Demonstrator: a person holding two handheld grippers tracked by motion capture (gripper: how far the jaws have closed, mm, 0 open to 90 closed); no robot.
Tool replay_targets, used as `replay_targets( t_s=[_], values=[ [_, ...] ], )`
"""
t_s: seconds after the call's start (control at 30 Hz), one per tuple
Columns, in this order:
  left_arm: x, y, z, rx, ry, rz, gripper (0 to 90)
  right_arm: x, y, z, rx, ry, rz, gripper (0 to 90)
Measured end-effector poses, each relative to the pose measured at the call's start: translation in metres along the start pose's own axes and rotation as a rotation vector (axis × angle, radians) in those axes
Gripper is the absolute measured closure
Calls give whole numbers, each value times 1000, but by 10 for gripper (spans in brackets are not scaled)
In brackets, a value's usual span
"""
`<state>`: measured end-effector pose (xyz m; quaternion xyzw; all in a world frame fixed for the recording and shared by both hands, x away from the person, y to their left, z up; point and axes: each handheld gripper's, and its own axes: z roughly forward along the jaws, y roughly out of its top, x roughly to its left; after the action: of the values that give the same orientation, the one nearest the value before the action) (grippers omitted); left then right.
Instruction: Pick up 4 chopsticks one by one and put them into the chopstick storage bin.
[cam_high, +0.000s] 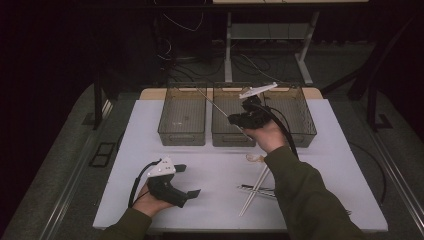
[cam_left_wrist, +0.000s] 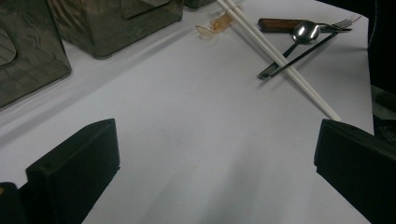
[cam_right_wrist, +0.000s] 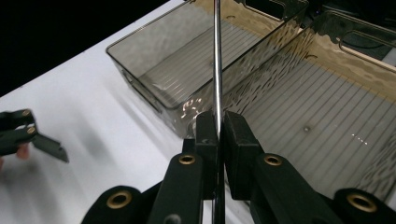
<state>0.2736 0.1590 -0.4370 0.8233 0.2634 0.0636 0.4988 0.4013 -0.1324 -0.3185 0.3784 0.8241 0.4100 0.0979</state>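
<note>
I am pinching a thin metal rod (cam_right_wrist: 217, 70) between the pressed-together jaws of my right gripper (cam_right_wrist: 217, 128) over the smoky bins (cam_high: 182, 116) at the worktop's (cam_high: 165, 165) far edge, while my left gripper (cam_left_wrist: 217, 154) is resting low with jaws spread wide, holding nothing.
</note>
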Motion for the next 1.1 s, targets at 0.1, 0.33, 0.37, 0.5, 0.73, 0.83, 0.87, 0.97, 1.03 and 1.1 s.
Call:
replay_targets(
  t_s=[0.1, 0.33, 0.37, 0.5, 0.73, 0.83, 0.87, 0.97, 1.03, 1.1],
  values=[
    [0, -1, 1, -1, -1, 10, 0, -1, 8, 10, 5, -8, 5, 850],
    [4, -2, 1, 6, -6, 32, 0, -2, 22, 36, 30, -11, 29, 850],
    [4, -2, 1, 4, -4, 33, 0, -1, 25, 39, 34, -14, 32, 850],
    [6, -2, 0, 4, -2, 31, 0, 0, 34, 51, 54, -15, 47, 850],
    [5, -2, 0, 5, -11, 38, 0, 4, 49, 74, 89, -21, 60, 850],
    [5, -2, 0, 2, -11, 36, 0, 3, 54, 86, 105, -36, 63, 850],
    [5, -2, 0, 0, -11, 34, 0, 3, 55, 89, 109, -41, 66, 850],
    [5, -1, 0, -5, -14, 33, 0, 3, 61, 98, 123, -45, 73, 850],
    [5, -1, 0, -4, -14, 33, 0, 3, 64, 105, 127, -49, 76, 850],
    [5, -1, 0, -7, -18, 32, 0, 4, 67, 111, 136, -58, 76, 850]
  ],
)
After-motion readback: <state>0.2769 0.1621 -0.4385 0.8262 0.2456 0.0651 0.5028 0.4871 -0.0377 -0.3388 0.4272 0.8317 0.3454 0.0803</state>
